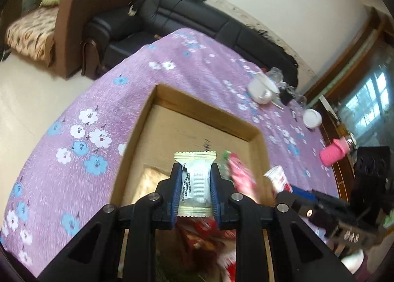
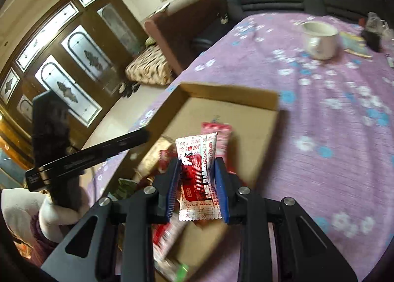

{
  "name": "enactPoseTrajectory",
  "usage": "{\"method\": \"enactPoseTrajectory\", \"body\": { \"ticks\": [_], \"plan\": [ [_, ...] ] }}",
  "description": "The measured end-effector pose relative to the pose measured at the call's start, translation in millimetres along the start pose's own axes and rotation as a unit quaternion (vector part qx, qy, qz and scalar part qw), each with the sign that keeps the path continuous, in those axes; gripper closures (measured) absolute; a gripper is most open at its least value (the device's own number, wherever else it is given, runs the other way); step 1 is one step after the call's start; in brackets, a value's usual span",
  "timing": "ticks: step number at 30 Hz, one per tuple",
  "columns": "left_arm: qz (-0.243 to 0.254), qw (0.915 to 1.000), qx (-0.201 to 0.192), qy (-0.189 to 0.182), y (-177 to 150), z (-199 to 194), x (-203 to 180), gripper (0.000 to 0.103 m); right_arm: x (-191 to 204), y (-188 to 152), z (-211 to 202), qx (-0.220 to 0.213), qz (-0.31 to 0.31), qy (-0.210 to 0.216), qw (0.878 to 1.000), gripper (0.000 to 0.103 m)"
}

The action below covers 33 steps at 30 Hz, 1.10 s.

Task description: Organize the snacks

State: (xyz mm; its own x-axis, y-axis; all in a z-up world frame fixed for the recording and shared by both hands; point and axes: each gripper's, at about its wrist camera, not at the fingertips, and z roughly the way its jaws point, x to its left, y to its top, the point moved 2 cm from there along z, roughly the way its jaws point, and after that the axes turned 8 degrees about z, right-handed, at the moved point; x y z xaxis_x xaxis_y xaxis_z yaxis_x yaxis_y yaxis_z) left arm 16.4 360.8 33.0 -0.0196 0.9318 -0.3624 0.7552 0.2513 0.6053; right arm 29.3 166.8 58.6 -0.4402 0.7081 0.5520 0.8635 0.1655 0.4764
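My left gripper (image 1: 196, 173) is shut on a white snack packet (image 1: 197, 181) with cream crimped ends, held above the open cardboard box (image 1: 209, 107). Red and pink snack packets (image 1: 240, 174) lie in the box near its right wall. My right gripper (image 2: 197, 171) is shut on a red-and-white snack packet (image 2: 198, 171) with black characters, held over the same cardboard box (image 2: 221, 91). Several red packets (image 2: 165, 156) lie in the box below it. The other gripper shows as a black bar (image 2: 88, 156) at the left of the right wrist view, held by a gloved hand (image 2: 59, 213).
The box stands on a table under a purple flowered cloth (image 1: 73, 119). A white mug (image 2: 319, 39), a dark bottle (image 2: 371, 30), a white bowl (image 1: 261, 88), a round white lid (image 1: 311, 118) and a pink bottle (image 1: 335, 152) stand on it. A black sofa (image 1: 197, 18) lies beyond.
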Motion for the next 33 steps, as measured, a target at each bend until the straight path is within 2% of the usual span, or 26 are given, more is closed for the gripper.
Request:
{"method": "enactPoseTrajectory", "body": {
  "ticks": [3, 5, 7, 8, 10, 17, 19, 23, 25, 28, 33],
  "plan": [
    [-0.014, 0.9999, 0.002, 0.001, 0, 5, 8, 0.08, 6, 12, 26, 0.011, 0.006, 0.002, 1.0, 0.072],
    [-0.02, 0.9998, -0.002, 0.0, -2, 4, 11, 0.071, 10, 19, 37, 0.008, 0.005, -0.002, 1.0, 0.072],
    [-0.025, 0.9996, -0.009, -0.005, -3, 1, 13, 0.043, 13, 27, 47, 0.0, 0.002, -0.005, 1.0, 0.07],
    [-0.026, 0.9996, -0.013, -0.006, -2, 0, 13, 0.039, 14, 29, 48, -0.004, 0.001, -0.007, 1.0, 0.07],
    [-0.029, 0.9993, -0.02, -0.013, -3, -5, 12, 0.039, 16, 33, 51, -0.007, 0.006, -0.006, 1.0, 0.06],
    [-0.03, 0.9972, -0.061, -0.029, -13, -36, -1, 0.039, 21, 23, 9, -0.044, -0.013, -0.007, 0.999, 0.058],
    [-0.028, 0.9964, -0.075, -0.027, -18, -46, -8, 0.038, 19, 10, -14, -0.062, -0.02, -0.014, 0.998, 0.053],
    [-0.002, 0.9934, -0.115, 0.003, -36, -72, -37, 0.036, 9, -23, -52, -0.088, -0.028, -0.026, 0.995, 0.05],
    [0.018, 0.9901, -0.137, 0.025, -47, -84, -56, 0.029, 5, -46, -75, -0.108, -0.039, -0.04, 0.993, 0.047],
    [0.051, 0.9825, -0.17, 0.057, -66, -100, -90, 0.024, -1, -79, -101, -0.137, -0.051, -0.062, 0.987, 0.041],
    [0.105, 0.9668, -0.209, 0.103, -92, -115, -146, 0.023, -13, -120, -144, -0.181, -0.067, -0.105, 0.976, 0.041]
  ]
}}
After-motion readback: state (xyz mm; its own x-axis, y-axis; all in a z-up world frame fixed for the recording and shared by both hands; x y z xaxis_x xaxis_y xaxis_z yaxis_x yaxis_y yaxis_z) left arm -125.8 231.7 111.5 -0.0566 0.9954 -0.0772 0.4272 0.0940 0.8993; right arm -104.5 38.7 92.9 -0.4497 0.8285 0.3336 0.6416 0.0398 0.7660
